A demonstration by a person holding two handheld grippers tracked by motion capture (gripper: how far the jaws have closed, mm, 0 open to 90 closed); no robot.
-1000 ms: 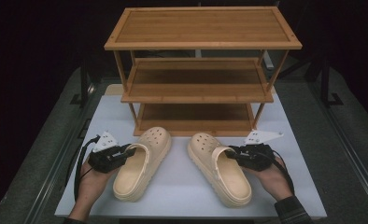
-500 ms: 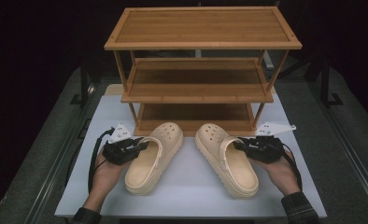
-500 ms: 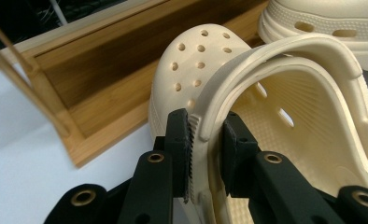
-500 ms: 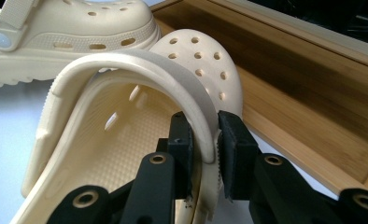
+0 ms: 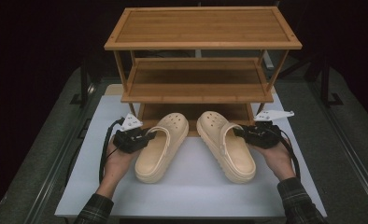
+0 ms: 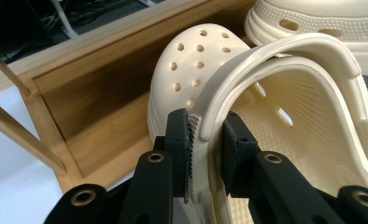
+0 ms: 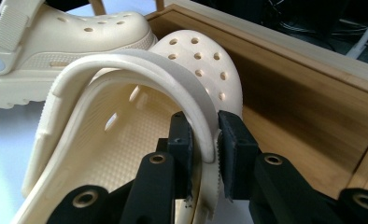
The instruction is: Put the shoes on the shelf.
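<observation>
Two cream clogs lie on the white table top, toes toward a wooden shoe rack (image 5: 198,88). My left gripper (image 5: 147,135) is shut on the outer rim and strap of the left clog (image 5: 163,147); in the left gripper view the pads (image 6: 181,140) pinch that rim (image 6: 205,126). My right gripper (image 5: 238,133) is shut on the outer rim of the right clog (image 5: 226,144), which the right gripper view shows as a rim (image 7: 205,126) squeezed between the pads (image 7: 231,140). Both toes reach the rack's bottom shelf (image 5: 191,112).
The rack has three bamboo shelves; the middle (image 5: 196,79) and top (image 5: 201,28) ones carry nothing. The white table top (image 5: 196,191) stretches toward the person. Black cables (image 5: 102,158) trail from both grippers. Dark floor surrounds the table.
Both grippers have carried the clogs forward and toward each other, from mid-table up to the rack's bottom shelf. Each grip stays the same.
</observation>
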